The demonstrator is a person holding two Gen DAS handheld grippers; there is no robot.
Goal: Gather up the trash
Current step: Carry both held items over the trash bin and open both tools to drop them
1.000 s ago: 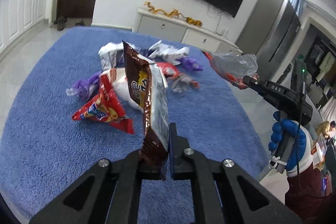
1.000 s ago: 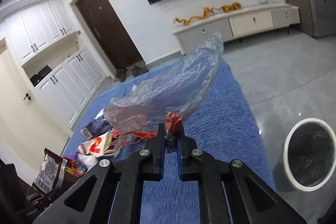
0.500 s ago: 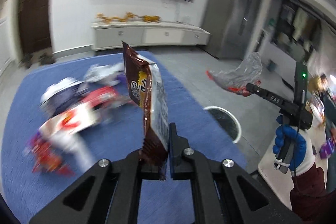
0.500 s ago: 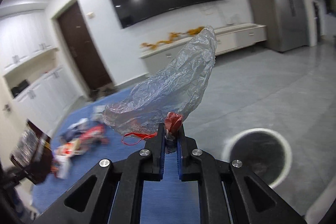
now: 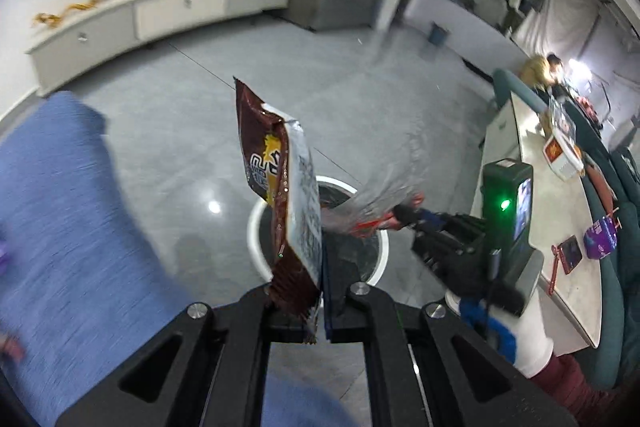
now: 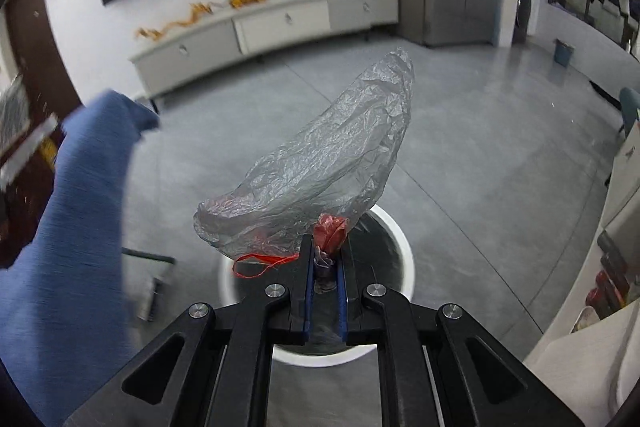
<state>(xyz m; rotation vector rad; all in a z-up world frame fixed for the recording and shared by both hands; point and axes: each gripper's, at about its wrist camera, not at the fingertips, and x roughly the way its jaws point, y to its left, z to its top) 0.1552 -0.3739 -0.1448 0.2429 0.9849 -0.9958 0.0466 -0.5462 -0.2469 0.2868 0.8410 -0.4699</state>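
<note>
My left gripper (image 5: 318, 303) is shut on the bottom edge of a brown and silver snack wrapper (image 5: 286, 195), which stands upright above the white-rimmed round trash bin (image 5: 256, 227). My right gripper (image 6: 324, 267) is shut on the red knot of a crumpled clear plastic bag (image 6: 320, 167), held just over the same bin (image 6: 404, 247). In the left wrist view the right gripper (image 5: 404, 215) comes in from the right with the bag (image 5: 384, 195) over the bin's opening. A blue-gloved hand (image 5: 488, 323) holds it.
The blue rug (image 5: 72, 227) lies left of the bin on a grey glossy floor. A long white low cabinet (image 6: 260, 27) lines the far wall. A white counter (image 5: 560, 219) with small items runs along the right. A person (image 5: 540, 71) sits at the far right.
Both grippers swung right, away from the rug's litter pile, and lowered over the trash bin. The wrapper and the plastic bag stay gripped. The bin now sits right beneath both.
</note>
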